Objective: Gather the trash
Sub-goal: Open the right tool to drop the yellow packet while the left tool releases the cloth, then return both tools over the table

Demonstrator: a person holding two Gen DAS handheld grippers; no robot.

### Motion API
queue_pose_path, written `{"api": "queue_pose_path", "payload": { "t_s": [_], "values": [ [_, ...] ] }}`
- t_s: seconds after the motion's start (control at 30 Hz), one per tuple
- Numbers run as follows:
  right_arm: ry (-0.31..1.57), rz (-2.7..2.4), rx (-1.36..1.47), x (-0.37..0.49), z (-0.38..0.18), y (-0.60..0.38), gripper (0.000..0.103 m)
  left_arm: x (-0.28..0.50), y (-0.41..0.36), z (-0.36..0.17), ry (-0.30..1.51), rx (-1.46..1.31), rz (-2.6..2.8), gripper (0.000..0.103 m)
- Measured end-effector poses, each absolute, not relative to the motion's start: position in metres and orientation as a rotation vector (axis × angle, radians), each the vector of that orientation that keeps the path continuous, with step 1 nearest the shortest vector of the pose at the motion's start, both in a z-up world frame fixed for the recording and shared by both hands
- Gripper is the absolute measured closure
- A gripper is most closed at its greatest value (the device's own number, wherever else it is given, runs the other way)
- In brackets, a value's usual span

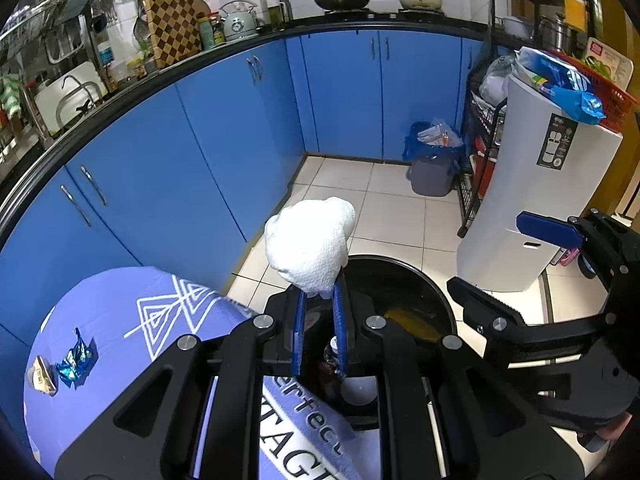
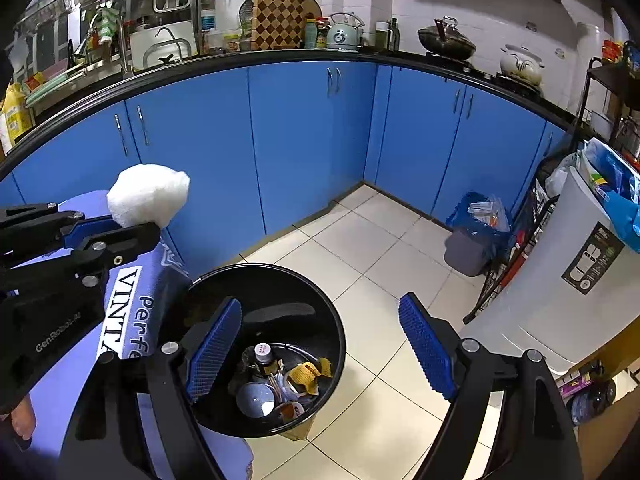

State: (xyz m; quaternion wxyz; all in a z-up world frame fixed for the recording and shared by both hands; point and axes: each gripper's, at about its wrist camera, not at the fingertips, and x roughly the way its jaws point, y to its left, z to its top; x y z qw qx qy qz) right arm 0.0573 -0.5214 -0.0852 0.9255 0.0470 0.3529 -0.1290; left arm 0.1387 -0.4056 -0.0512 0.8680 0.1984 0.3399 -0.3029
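Note:
My left gripper is shut on a crumpled white paper towel and holds it above the edge of the purple table, beside the black round trash bin. The towel also shows in the right wrist view, pinched in the left gripper. My right gripper is open and empty, above the bin, which holds a bottle, cups and yellow wrappers. The right gripper also shows in the left wrist view. A blue foil wrapper and a small tan packet lie on the table.
The table has a purple printed cloth. Blue cabinets run along the left and back. A grey bin with a blue bag stands in the corner. A white appliance and a black wire rack stand at right.

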Motion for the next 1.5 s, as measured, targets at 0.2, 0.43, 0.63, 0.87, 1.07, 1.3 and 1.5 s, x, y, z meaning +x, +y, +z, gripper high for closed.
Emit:
{"api": "queue_pose_path", "payload": {
  "t_s": [0.2, 0.43, 0.63, 0.87, 1.07, 1.3, 1.5],
  "values": [
    [0.729, -0.269, 0.112, 0.054, -0.088, -0.527, 0.024, 0.145, -0.410, -0.051, 0.736, 0.393, -0.632, 0.068],
    [0.734, -0.254, 0.109, 0.057, -0.088, -0.517, 0.024, 0.148, -0.392, -0.041, 0.680, 0.351, -0.595, 0.004],
    [0.730, -0.234, 0.080, 0.062, -0.082, -0.501, 0.024, 0.154, -0.368, -0.037, 0.690, 0.312, -0.567, 0.004],
    [0.717, -0.161, 0.051, 0.077, -0.074, -0.458, 0.024, 0.163, -0.308, -0.036, 0.699, 0.257, -0.470, 0.004],
    [0.735, -0.049, 0.028, 0.107, -0.076, -0.397, 0.024, 0.177, -0.230, -0.045, 0.719, 0.224, -0.314, 0.004],
    [0.780, 0.064, -0.017, 0.152, -0.085, -0.318, 0.024, 0.204, -0.122, -0.066, 0.784, 0.180, -0.144, 0.004],
    [0.819, 0.142, -0.022, 0.188, -0.100, -0.263, 0.024, 0.235, -0.042, -0.092, 0.844, 0.127, -0.063, 0.004]
  ]
}}
